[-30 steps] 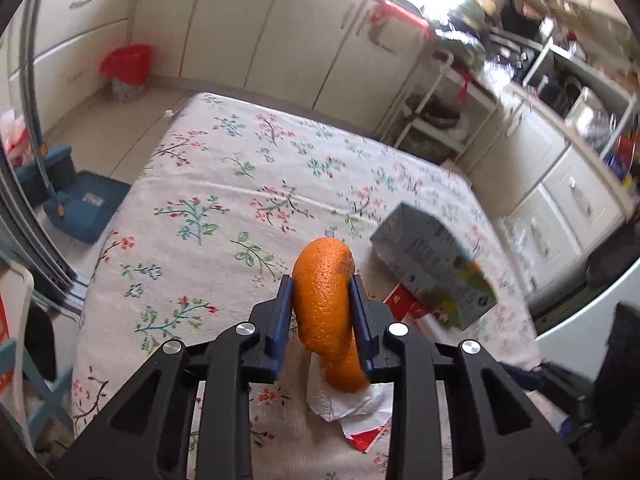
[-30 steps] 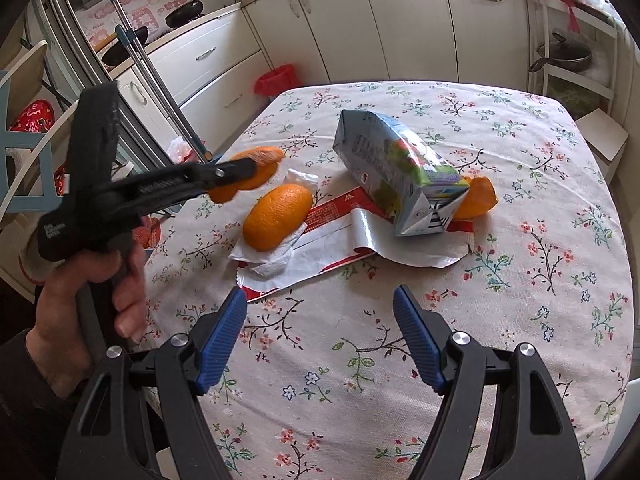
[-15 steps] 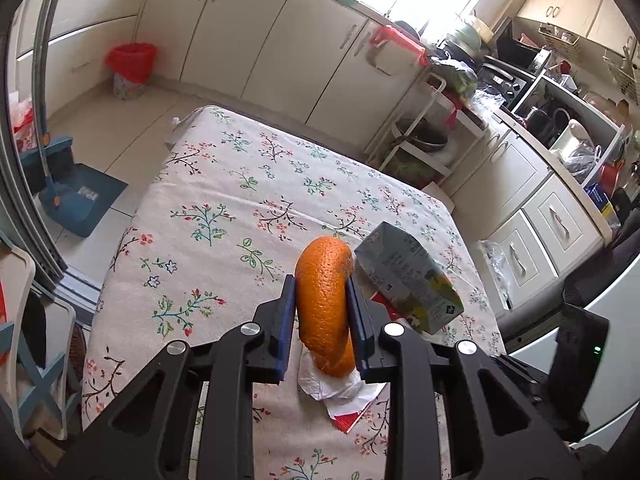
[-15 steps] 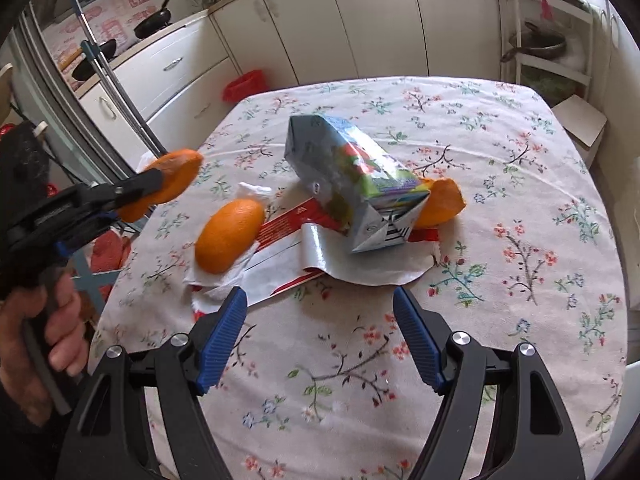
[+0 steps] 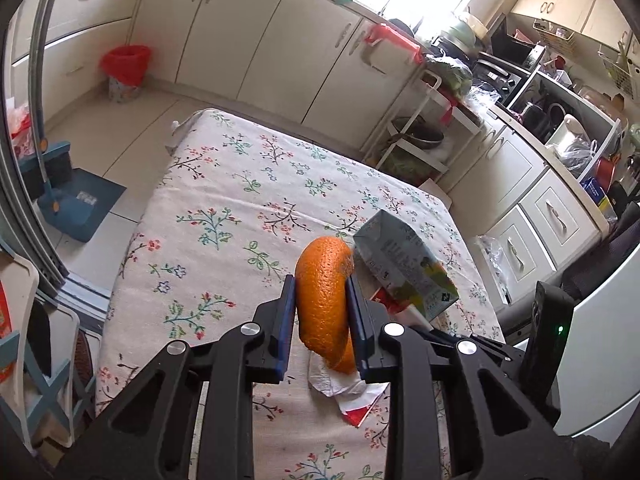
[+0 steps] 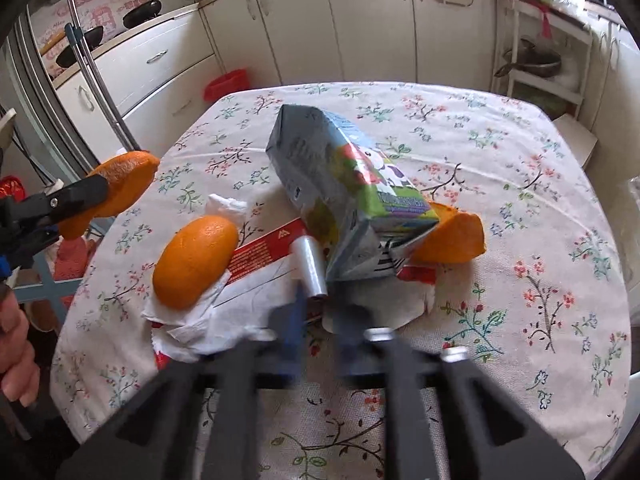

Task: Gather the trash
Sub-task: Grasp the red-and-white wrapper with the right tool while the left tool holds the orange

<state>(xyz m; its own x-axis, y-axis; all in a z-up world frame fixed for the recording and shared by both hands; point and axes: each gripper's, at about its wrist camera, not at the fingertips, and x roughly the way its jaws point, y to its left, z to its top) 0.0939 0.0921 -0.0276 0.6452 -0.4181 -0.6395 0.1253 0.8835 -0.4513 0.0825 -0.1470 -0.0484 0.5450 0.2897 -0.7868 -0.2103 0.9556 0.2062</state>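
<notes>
The left gripper [image 5: 321, 322] is pinching 1 piece of orange peel [image 5: 323, 300] between its blue pads, holding it above the table edge. Just under its fingertips, a crumpled white tissue [image 5: 336, 384] and a red-and-white wrapper [image 5: 362, 410] are lying on the floral tablecloth [image 5: 224, 216]. Just ahead and to the right, a crushed drink carton [image 5: 404, 268] is leaning on the cloth.

The right gripper [image 6: 320, 320] is closing, its blurred blue jaws narrowing over the wrapper's silvery rolled edge [image 6: 312, 268]; whether the pads are touching it yet I cannot tell. To the left of its fingertips, a 2nd orange peel [image 6: 196, 260] is sitting on the tissue. Straight ahead, the carton is resting on the wrapper, and a 3rd peel [image 6: 452, 236] is tucked behind its right end. Far left, the other gripper is carrying its peel beyond the table edge, with a person's hand [image 6: 16, 356] below it.

Beyond the table, cream cabinets [image 5: 256, 40] are lining the walls. A red-lined bin [image 5: 124, 70] is standing on the tiled floor by them, a blue dustpan [image 5: 76, 208] is lying to the left, and a white rack [image 5: 416, 136] holding a pot is standing past the far right corner.
</notes>
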